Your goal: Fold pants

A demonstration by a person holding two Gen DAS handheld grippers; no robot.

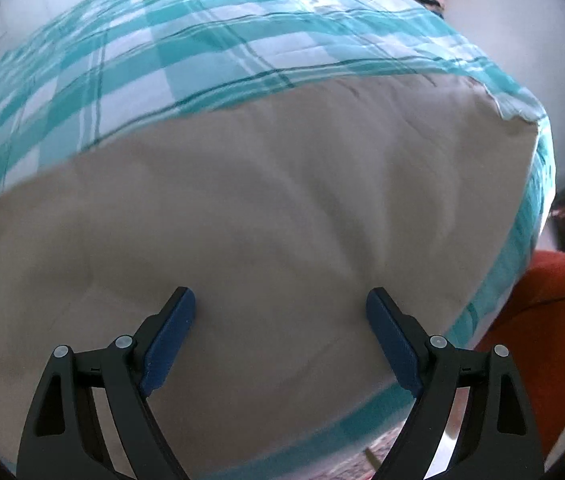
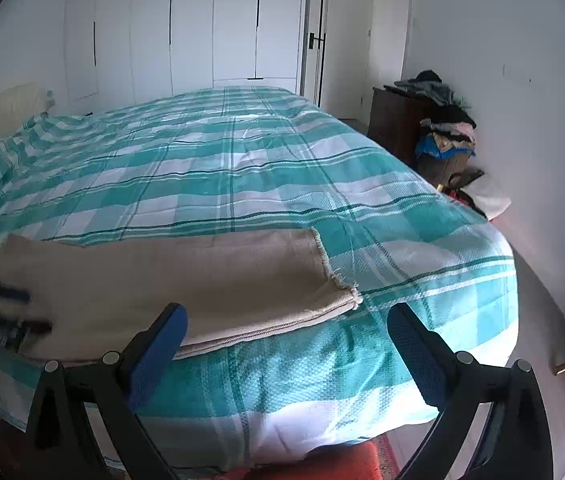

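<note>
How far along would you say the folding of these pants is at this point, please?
Done: the beige pants lie flat on the checked bedspread as one long strip, with stacked edges at the frayed hem suggesting the legs are already laid together. In hand: nothing; the left gripper hovers over the fabric and the right gripper sits near the hem, both with jaws open. Left: folding the strip across its length.

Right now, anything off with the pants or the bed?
Mostly tidy. The beige pants lie flat, legs stacked, along the near edge of the plaid bedspread. The leg hem is frayed, with loose threads. Both the left claw and the right claw are open, holding nothing.
</note>
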